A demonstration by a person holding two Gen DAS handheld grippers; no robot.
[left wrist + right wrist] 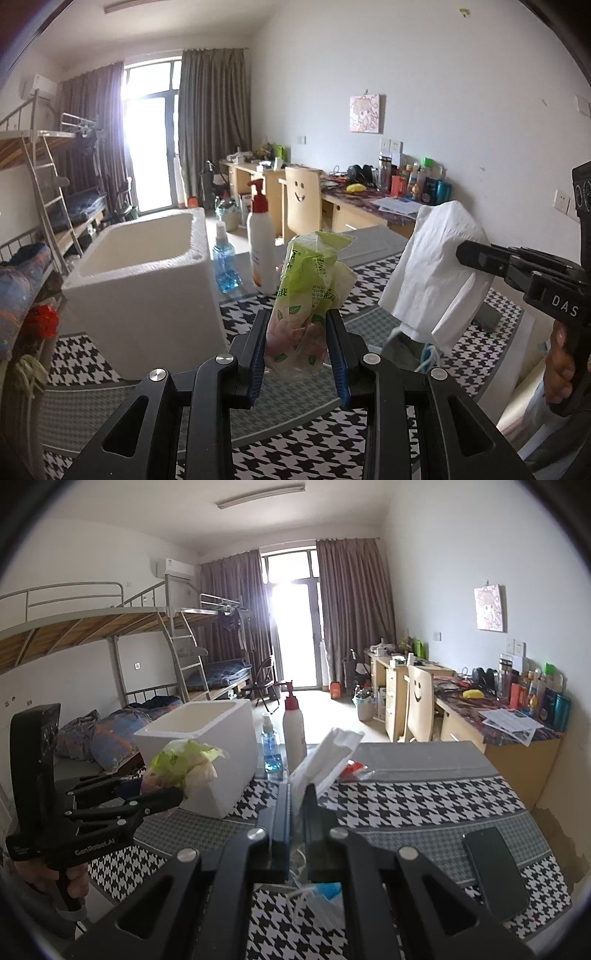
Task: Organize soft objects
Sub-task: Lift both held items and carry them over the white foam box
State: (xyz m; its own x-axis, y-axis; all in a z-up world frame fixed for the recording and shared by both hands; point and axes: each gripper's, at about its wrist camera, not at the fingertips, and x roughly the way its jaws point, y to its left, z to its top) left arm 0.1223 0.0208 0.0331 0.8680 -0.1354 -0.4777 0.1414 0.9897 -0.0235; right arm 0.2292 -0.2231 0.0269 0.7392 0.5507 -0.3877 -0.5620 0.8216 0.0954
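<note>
A white foam box (147, 280) stands at left on the checked tablecloth (295, 435), with a blue spray bottle (225, 262) and pump bottle (260, 243) just beside it. The left gripper (297, 347) pinches a green tissue packet (314, 284) in the air; the right gripper (297, 812), fingers pressed together, pinches white tissues (436, 273). A phone (495, 871) lies far right.

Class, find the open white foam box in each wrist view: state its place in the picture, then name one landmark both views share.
Left wrist view: the open white foam box stands left of centre on the houndstooth cloth, left of the blue spray bottle.
Right wrist view: the box sits left of centre, behind the left gripper.
Shared landmark: the wooden chair with a smiley face.
</note>
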